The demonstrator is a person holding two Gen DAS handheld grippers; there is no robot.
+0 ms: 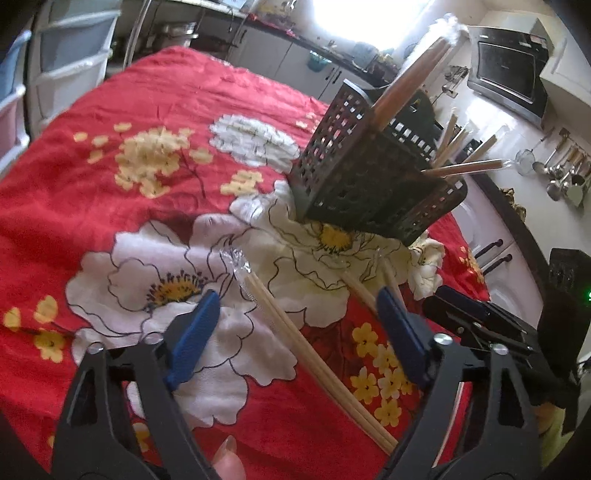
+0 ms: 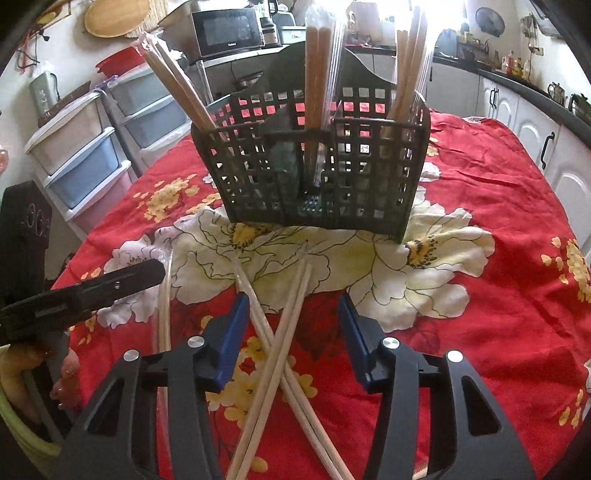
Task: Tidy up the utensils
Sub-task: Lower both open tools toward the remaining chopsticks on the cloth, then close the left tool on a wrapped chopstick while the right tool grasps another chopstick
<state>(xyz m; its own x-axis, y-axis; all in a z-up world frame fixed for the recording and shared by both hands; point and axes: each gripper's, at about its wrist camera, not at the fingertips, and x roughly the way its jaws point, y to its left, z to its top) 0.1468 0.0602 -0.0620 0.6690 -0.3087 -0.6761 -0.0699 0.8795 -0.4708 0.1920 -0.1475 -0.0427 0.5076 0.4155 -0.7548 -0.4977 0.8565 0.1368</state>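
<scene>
A black lattice utensil caddy [image 1: 369, 184] [image 2: 314, 166] stands on the red floral tablecloth [image 1: 166, 110] [image 2: 498, 314], with several plastic-wrapped brown chopstick pairs [image 2: 317, 74] upright in its compartments. My left gripper [image 1: 298, 293] is open just above a wrapped pale chopstick pair [image 1: 295, 339] that lies on the cloth between its fingers. My right gripper [image 2: 292, 298] is open over two crossed pale chopstick pairs [image 2: 284, 350] in front of the caddy. The wrapped pair [image 2: 164, 314] shows left of them, under a finger [image 2: 110, 288] of the left gripper.
Stacked plastic drawers [image 2: 85, 155] stand left of the table and a microwave [image 2: 227, 31] sits behind the caddy. Kitchen cabinets [image 2: 535, 136] run along the right. Ladles [image 1: 565, 173] hang on the wall. A person's fingers [image 2: 66, 373] hold the left gripper.
</scene>
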